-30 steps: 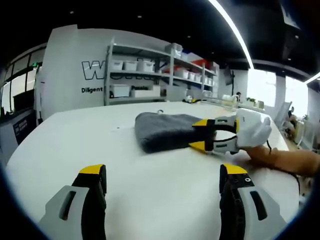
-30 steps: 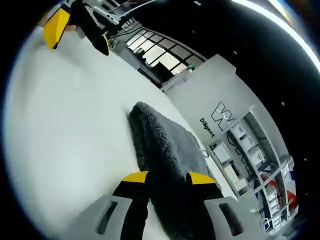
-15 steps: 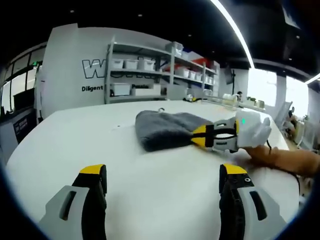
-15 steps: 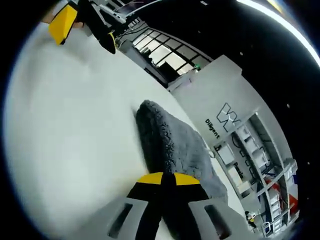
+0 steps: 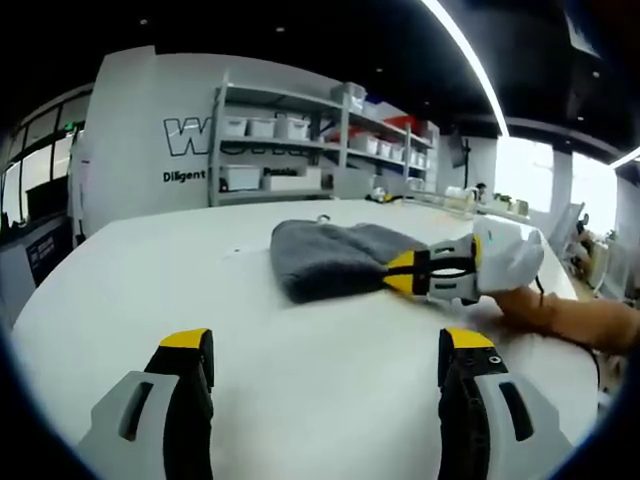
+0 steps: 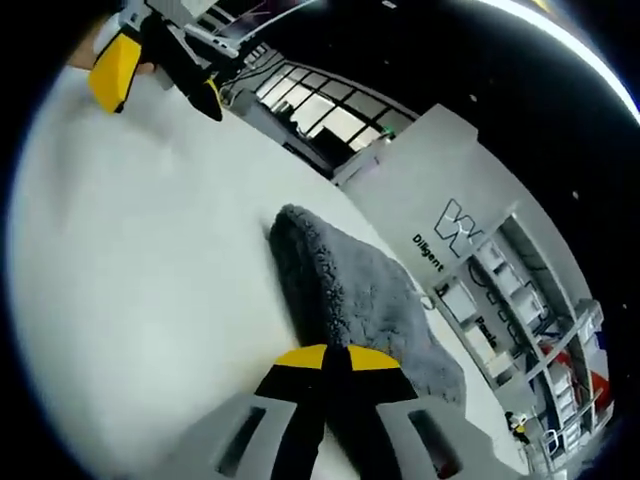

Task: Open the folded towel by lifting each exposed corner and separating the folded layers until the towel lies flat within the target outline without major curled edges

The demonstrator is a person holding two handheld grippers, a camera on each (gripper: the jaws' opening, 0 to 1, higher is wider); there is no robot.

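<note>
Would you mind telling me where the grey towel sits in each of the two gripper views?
Left gripper view: the grey towel lies centre, right gripper pinching its near-right edge.
Right gripper view: the grey towel runs from centre to lower right.
Shared landmark: the wall lettering.

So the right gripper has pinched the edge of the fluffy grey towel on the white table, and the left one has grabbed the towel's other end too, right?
Not quite. The right gripper is shut on the fluffy grey towel on the white table, but the left gripper is open, its jaws apart over bare tabletop, short of the towel, as the left gripper view shows.
</note>
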